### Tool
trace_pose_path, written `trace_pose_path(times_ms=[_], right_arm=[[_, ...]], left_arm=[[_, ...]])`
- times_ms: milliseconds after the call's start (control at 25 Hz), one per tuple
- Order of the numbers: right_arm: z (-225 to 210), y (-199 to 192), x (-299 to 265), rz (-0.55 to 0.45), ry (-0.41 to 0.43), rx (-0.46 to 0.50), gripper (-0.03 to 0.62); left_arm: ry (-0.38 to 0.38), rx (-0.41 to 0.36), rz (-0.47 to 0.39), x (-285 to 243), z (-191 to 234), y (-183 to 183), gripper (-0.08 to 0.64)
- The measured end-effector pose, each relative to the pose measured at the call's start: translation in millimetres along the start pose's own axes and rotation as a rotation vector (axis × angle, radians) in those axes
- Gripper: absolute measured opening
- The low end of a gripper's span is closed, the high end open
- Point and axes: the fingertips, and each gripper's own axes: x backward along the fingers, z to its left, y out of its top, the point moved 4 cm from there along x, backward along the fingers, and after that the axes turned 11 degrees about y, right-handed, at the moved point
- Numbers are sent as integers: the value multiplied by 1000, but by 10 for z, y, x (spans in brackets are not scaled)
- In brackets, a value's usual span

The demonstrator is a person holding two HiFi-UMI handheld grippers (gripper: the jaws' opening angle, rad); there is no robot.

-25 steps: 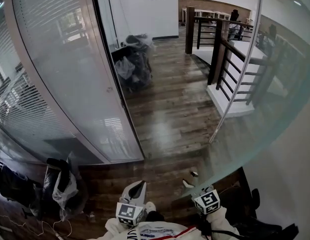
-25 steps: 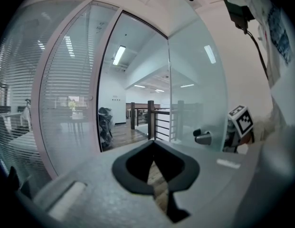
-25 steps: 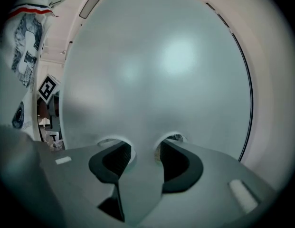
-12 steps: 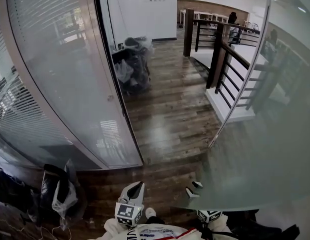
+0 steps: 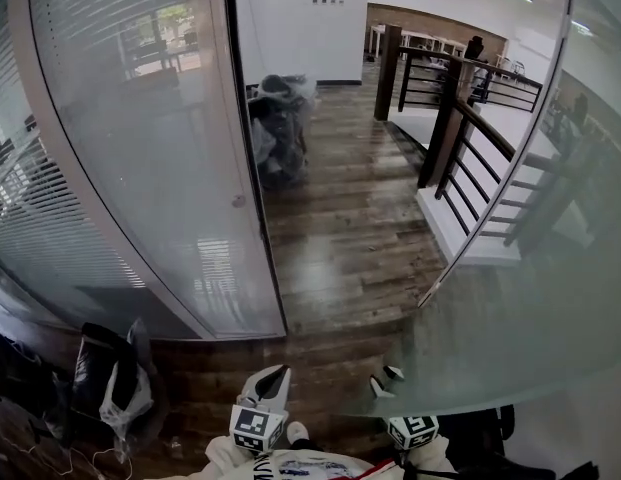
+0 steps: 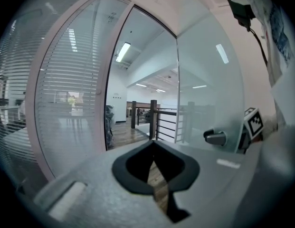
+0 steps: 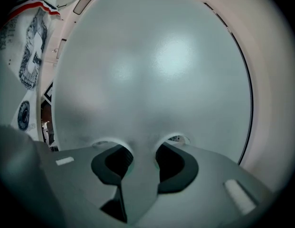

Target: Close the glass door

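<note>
The frosted glass door (image 5: 530, 298) stands open at the right, its free edge slanting toward the dark door frame (image 5: 252, 198). My right gripper (image 5: 383, 381) is at the door's lower edge in the head view. In the right gripper view the door (image 7: 152, 70) fills the picture, and my right gripper (image 7: 140, 147) has just closed on the pale door handle between its jaws. The left gripper view shows that handle (image 6: 214, 137) on the door (image 6: 209, 80). My left gripper (image 5: 275, 376) (image 6: 153, 145) is shut and empty, pointing at the doorway.
A frosted glass wall with blinds (image 5: 130, 148) curves along the left. Black bags (image 5: 280, 133) are piled beyond the frame, and another bag (image 5: 115, 383) lies at the lower left. A dark stair railing (image 5: 460, 138) stands past the wooden floor (image 5: 340, 238).
The frosted door now covers more of the lower right of the head view. The right gripper's marker cube has dropped lower in the picture, partly under the door's edge. Both grippers have shifted forward.
</note>
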Motion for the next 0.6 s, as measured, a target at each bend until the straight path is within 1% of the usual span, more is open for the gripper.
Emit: trace_pose_path(times_ms=[200,360,480,600], right_arm=[[-34,60,-256,-6,-18,6,141],[-40,97,-450,-19,-47,-3,141],[-28,122,-571,-8,-66,-8,141],[-44,173,-731,7,-74,2,140]], left_arm=[[23,12,-26,-54,299,46,3],[49,15,-29,-61,560,-15,3],[69,31,-27,-33,727,-41,3],[82,25,-51,9,850,26,3]])
